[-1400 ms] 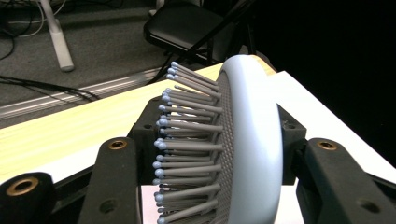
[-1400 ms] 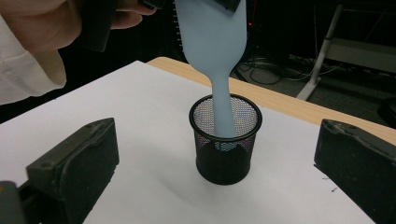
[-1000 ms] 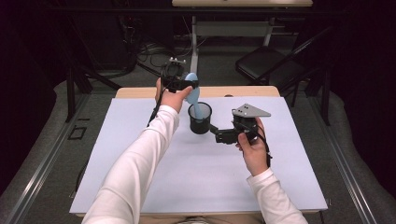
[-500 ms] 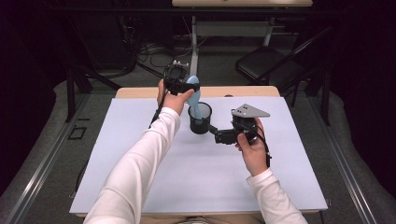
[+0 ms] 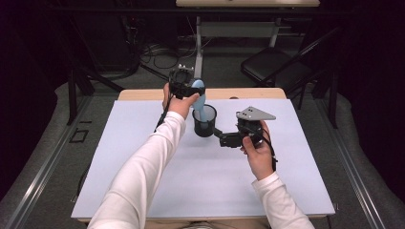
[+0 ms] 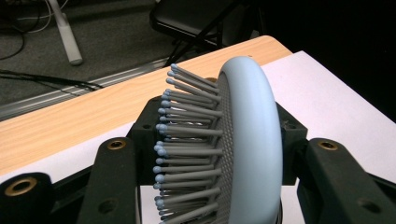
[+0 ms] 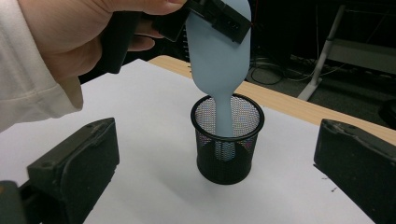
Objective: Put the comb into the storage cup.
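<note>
A light blue hairbrush (image 5: 199, 97) stands nearly upright with its handle down inside a black mesh cup (image 5: 205, 122). My left gripper (image 5: 184, 84) is shut on the brush's head above the cup. In the left gripper view the brush head (image 6: 250, 140) sits between the jaws, bristles facing left. My right gripper (image 5: 221, 137) is open, low on the table just right of the cup, jaws pointing at it. In the right gripper view the cup (image 7: 227, 140) stands between the two spread jaws, a little beyond them, with the brush (image 7: 219, 60) going into it.
A white sheet (image 5: 143, 181) covers most of the table, and a strip of bare wood (image 5: 239, 93) runs along the far edge. Beyond the table are a black chair (image 5: 277, 69), a desk leg (image 5: 197, 45) and floor cables (image 5: 157, 55).
The left gripper has come down and slightly right, sinking the brush handle deeper into the mesh cup. The right gripper has barely moved.
</note>
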The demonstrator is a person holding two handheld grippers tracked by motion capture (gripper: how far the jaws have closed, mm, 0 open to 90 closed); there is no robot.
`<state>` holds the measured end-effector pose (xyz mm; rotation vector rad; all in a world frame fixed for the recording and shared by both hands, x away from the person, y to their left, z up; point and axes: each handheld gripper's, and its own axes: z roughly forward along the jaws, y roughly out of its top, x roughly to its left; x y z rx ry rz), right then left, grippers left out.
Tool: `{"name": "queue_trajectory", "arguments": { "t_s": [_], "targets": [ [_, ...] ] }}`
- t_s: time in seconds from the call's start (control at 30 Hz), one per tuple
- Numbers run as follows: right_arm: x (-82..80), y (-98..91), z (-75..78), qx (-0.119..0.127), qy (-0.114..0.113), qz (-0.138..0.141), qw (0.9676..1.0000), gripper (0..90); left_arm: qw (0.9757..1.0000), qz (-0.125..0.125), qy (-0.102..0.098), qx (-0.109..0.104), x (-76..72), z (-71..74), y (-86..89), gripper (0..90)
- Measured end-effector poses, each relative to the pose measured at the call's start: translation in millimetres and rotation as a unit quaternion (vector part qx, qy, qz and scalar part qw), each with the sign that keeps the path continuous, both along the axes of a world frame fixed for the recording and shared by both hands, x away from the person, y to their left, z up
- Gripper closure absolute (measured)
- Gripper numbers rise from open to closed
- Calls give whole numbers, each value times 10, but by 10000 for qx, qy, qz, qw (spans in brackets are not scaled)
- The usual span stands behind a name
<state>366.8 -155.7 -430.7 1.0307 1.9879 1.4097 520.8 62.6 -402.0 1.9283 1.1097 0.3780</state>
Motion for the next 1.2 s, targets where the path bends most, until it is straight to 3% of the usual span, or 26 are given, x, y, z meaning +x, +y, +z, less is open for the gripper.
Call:
{"name": "queue_trajectory", "arguments": {
  "t_s": [0.97,1.2],
  "targets": [
    [-5,1,3,11,-33,6,10000,0,10000,-66,-41,1,-52,-41,-57,480],
    [-8,-1,6,15,-33,4,10000,0,9999,-117,30,-58,-65,-46,-78,473]
  ]
}}
